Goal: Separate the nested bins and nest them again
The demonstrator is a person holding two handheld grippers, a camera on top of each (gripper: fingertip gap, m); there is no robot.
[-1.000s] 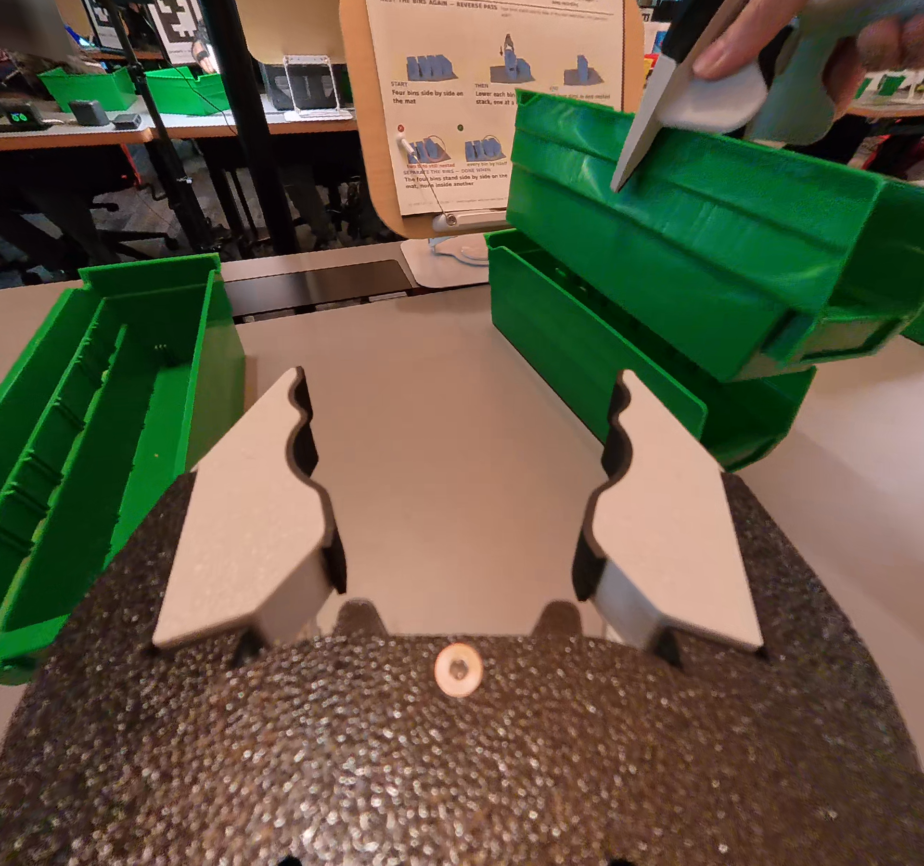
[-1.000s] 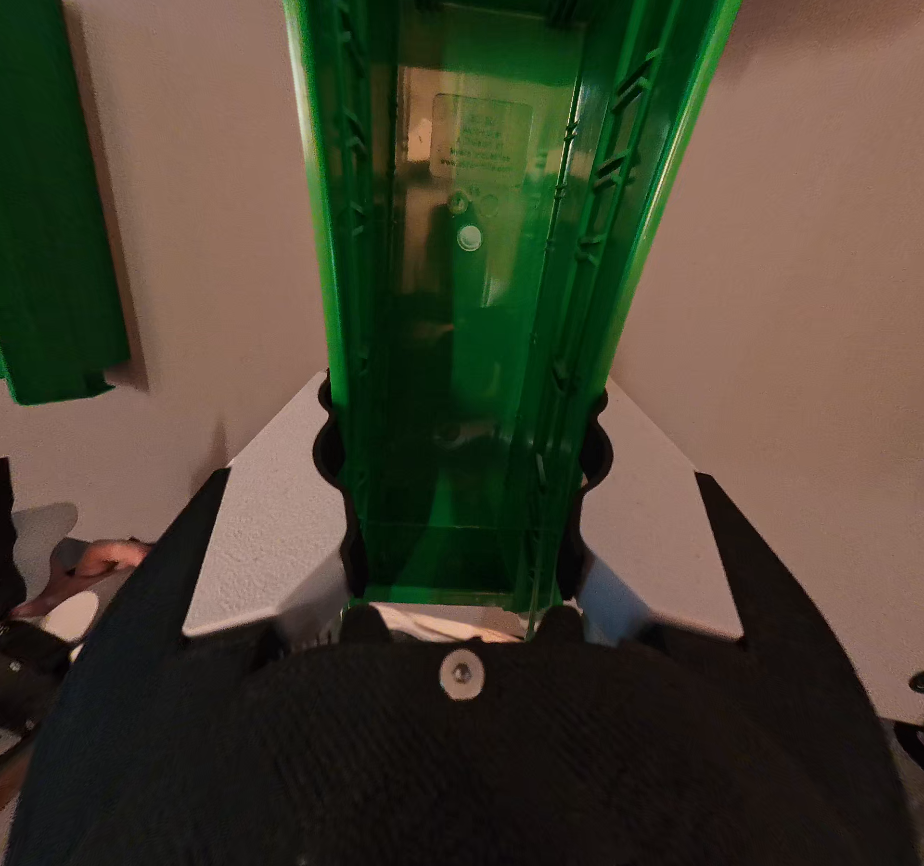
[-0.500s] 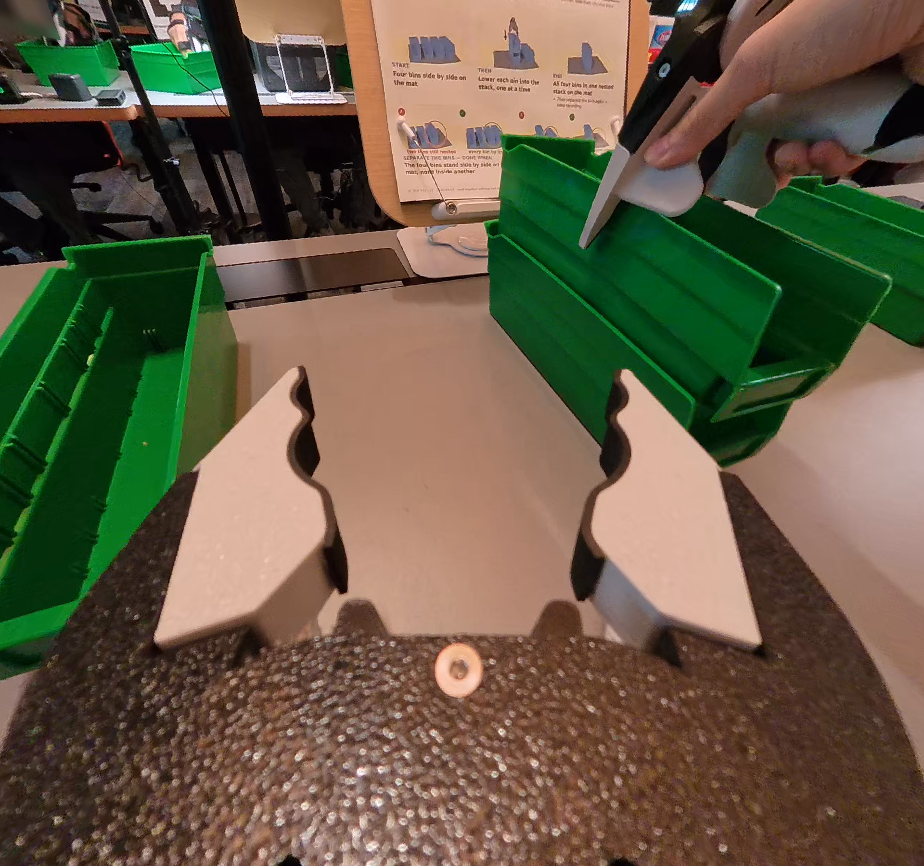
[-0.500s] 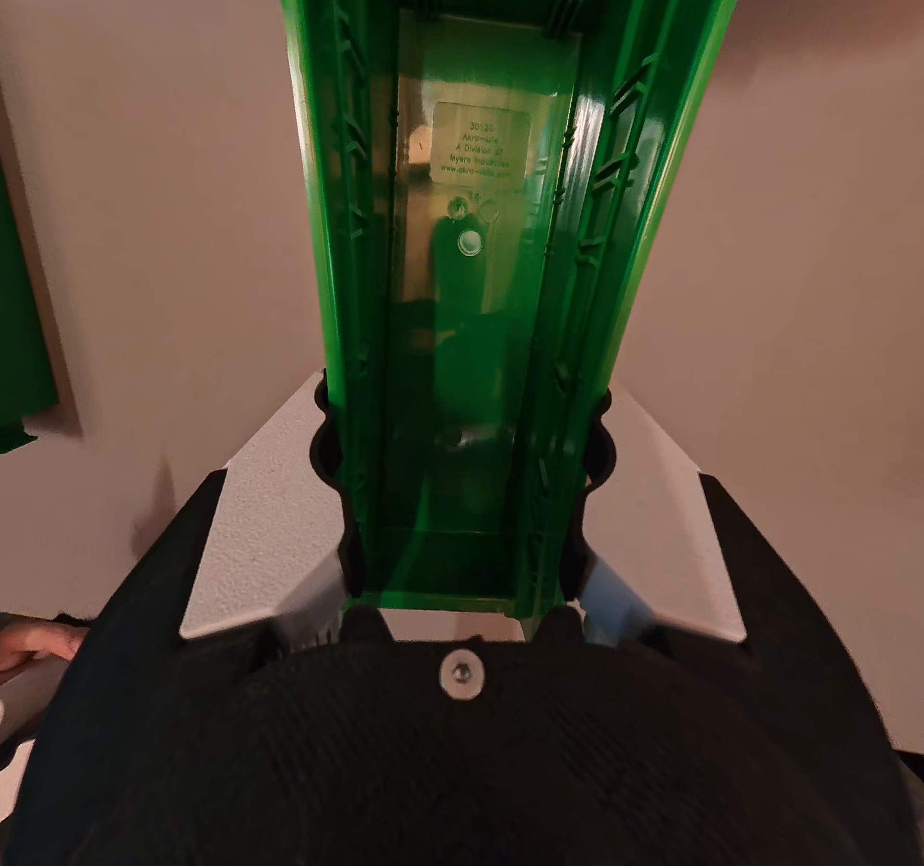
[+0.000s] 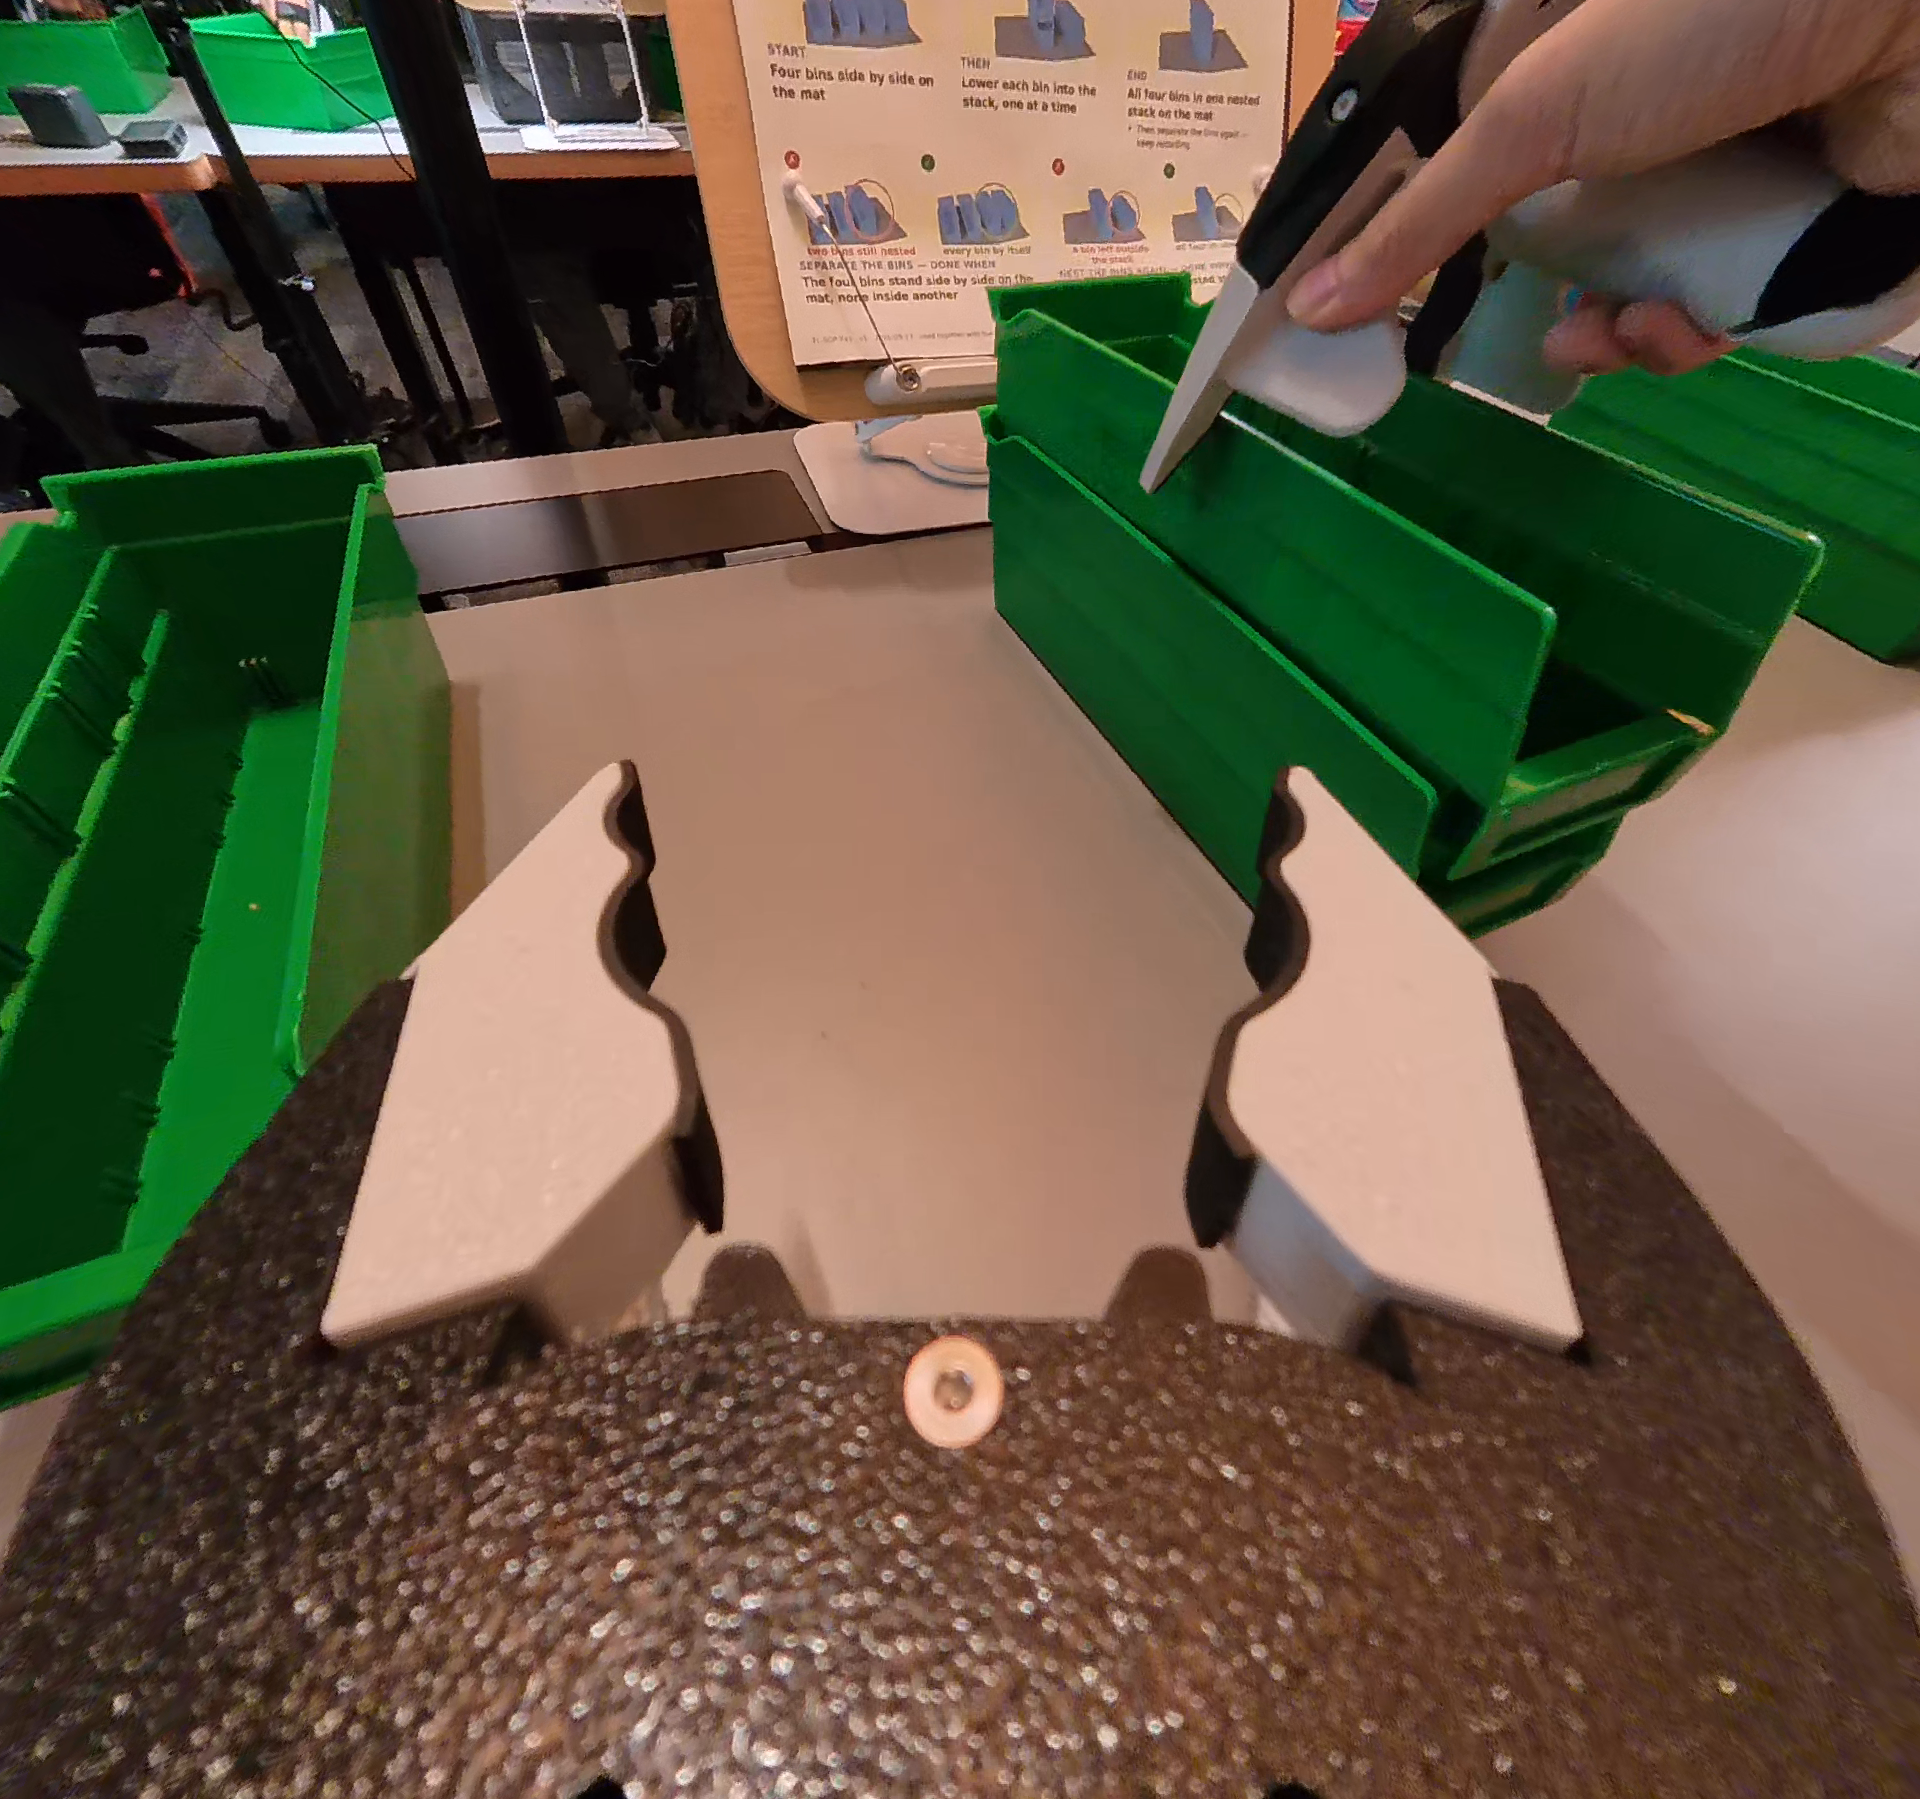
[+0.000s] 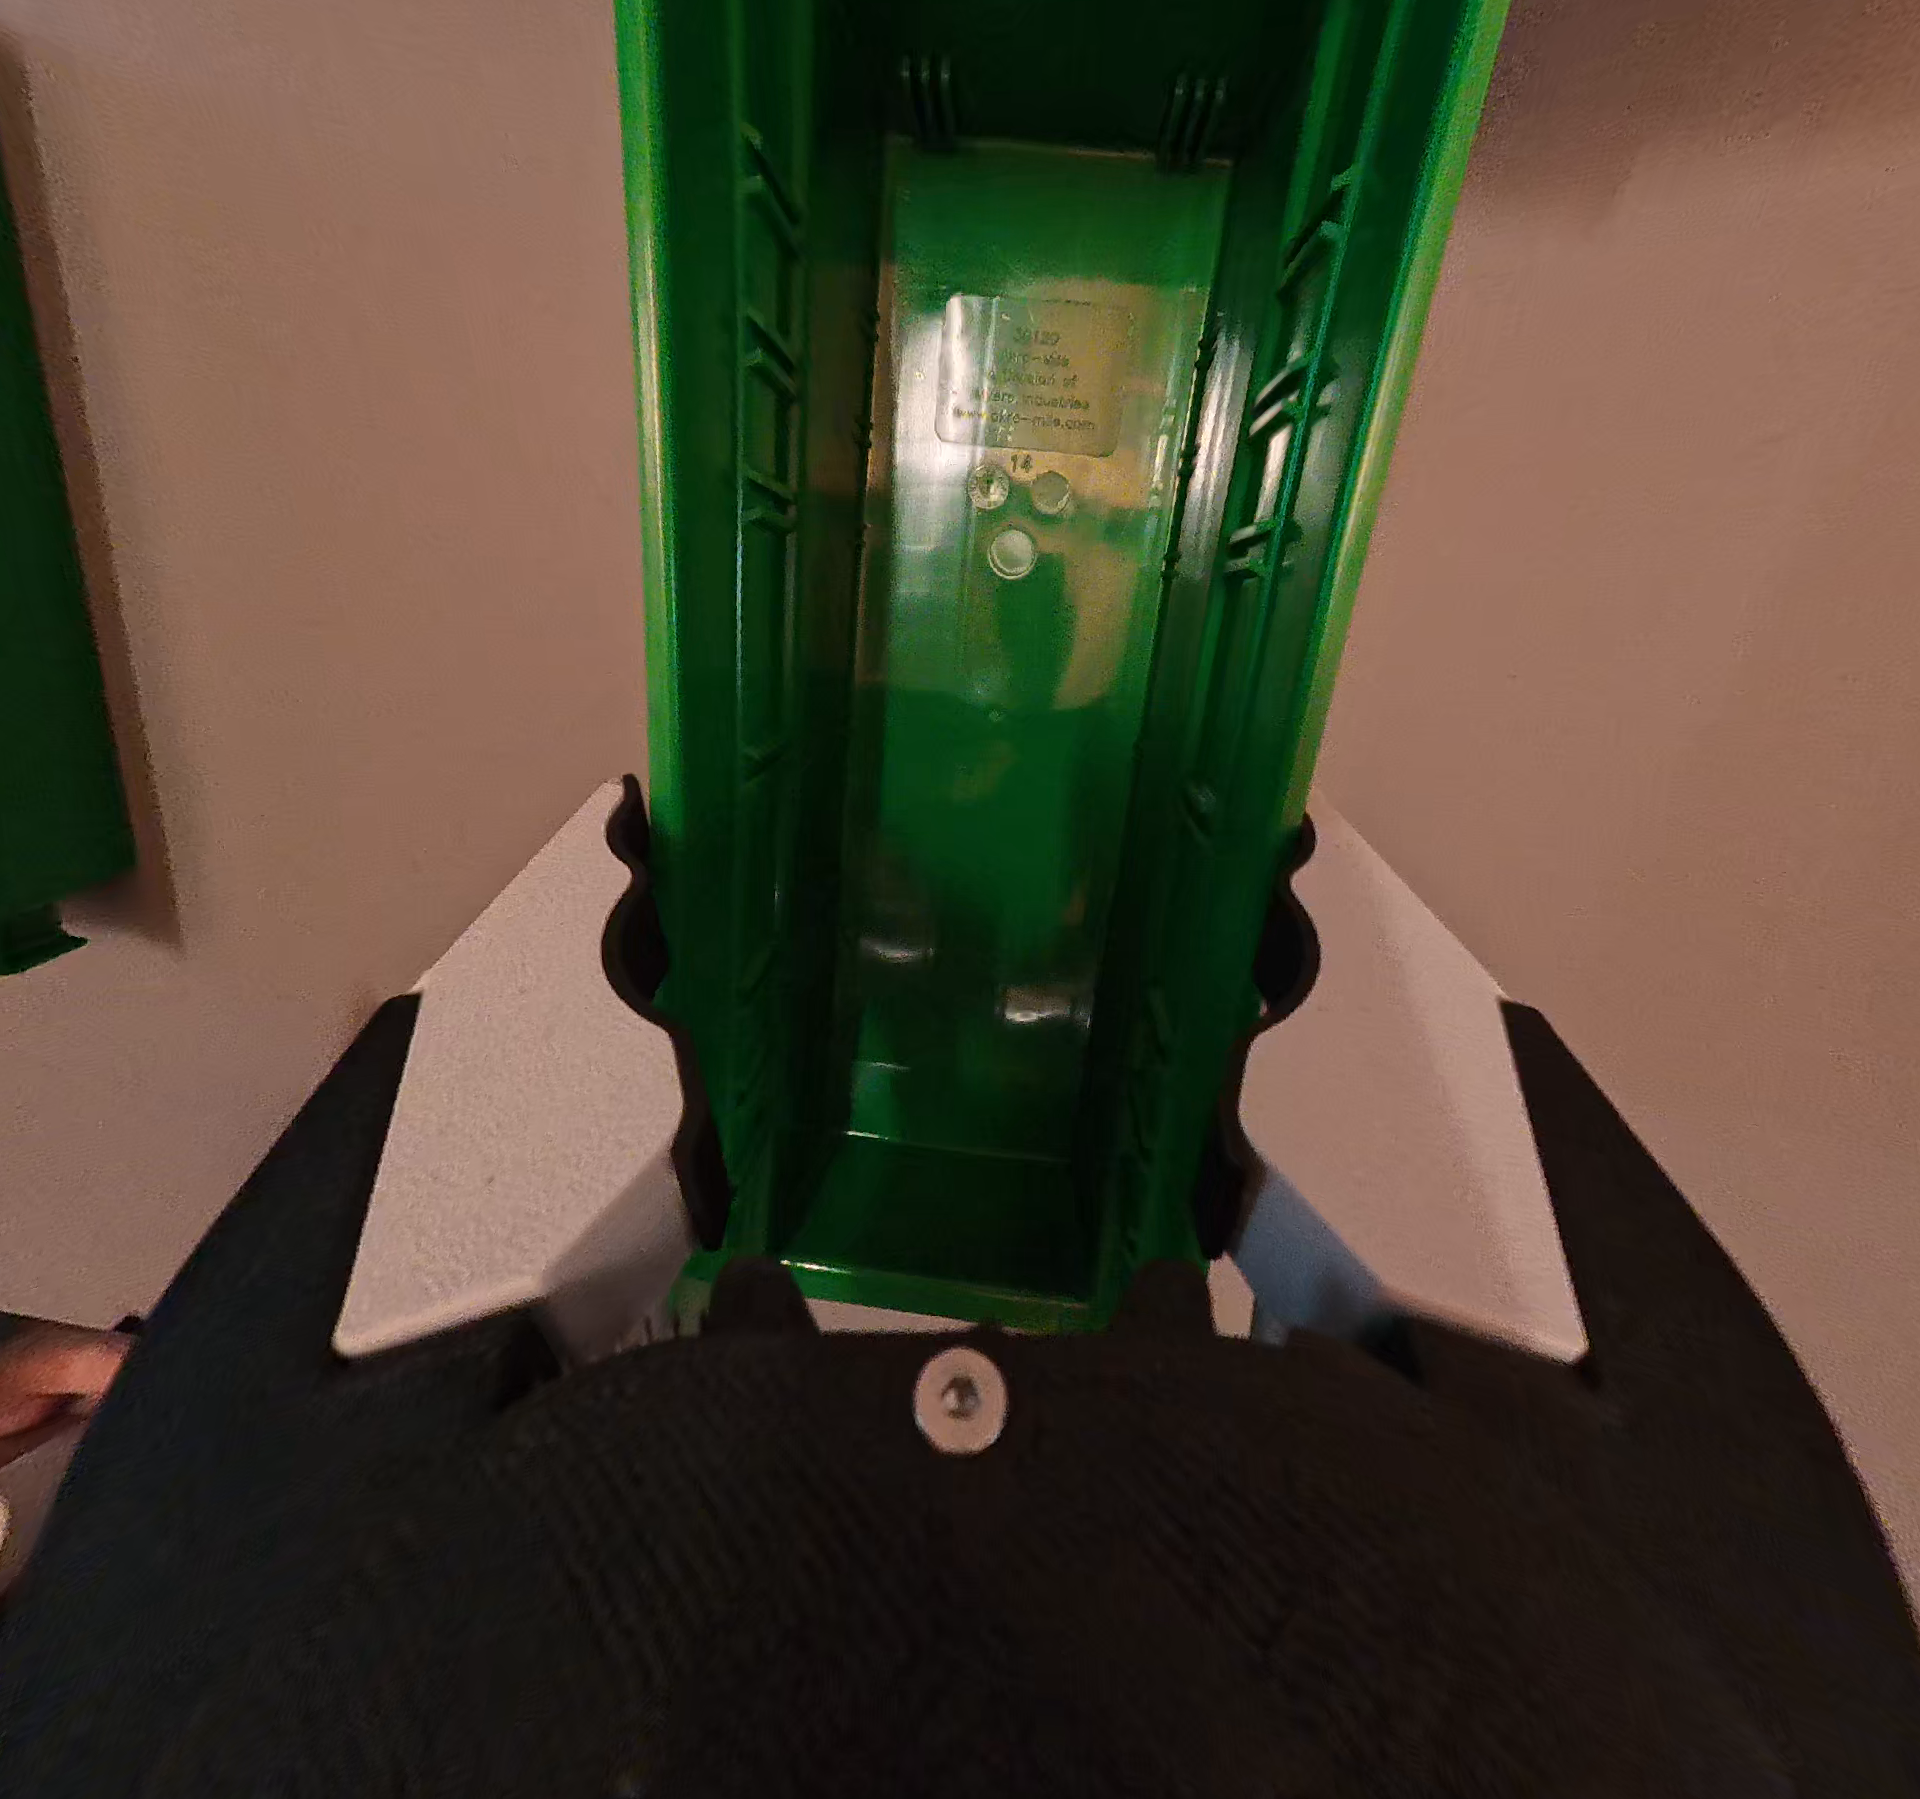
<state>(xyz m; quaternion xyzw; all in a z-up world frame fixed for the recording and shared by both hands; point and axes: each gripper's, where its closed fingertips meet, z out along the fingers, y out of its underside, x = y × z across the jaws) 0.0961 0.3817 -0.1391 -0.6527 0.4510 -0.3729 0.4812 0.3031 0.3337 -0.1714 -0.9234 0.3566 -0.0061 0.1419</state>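
Note:
My left gripper (image 5: 956,814) is open and empty, low over the beige table (image 5: 883,710). A single green bin (image 5: 208,814) stands to its left. To its right is a stack of nested green bins (image 5: 1195,710), with the top bin (image 5: 1403,596) seated in it. One white finger (image 5: 1195,419) of my right gripper reaches down beside that top bin's near wall. In the right wrist view my right gripper (image 6: 961,814) is open, looking down into this bin (image 6: 1039,606). The bin stands between the spread pads (image 6: 634,918).
Another green bin (image 5: 1766,461) lies behind the stack at the far right. An instruction board (image 5: 997,118) on a stand is at the table's back edge. A green bin (image 6: 52,606) shows at the left edge of the right wrist view. A hand (image 5: 1662,87) holds the right gripper.
The right gripper lowered the tilted bin down into the stack, then its fingers spread apart and let go of the bin's walls. The left gripper stayed open and barely moved.

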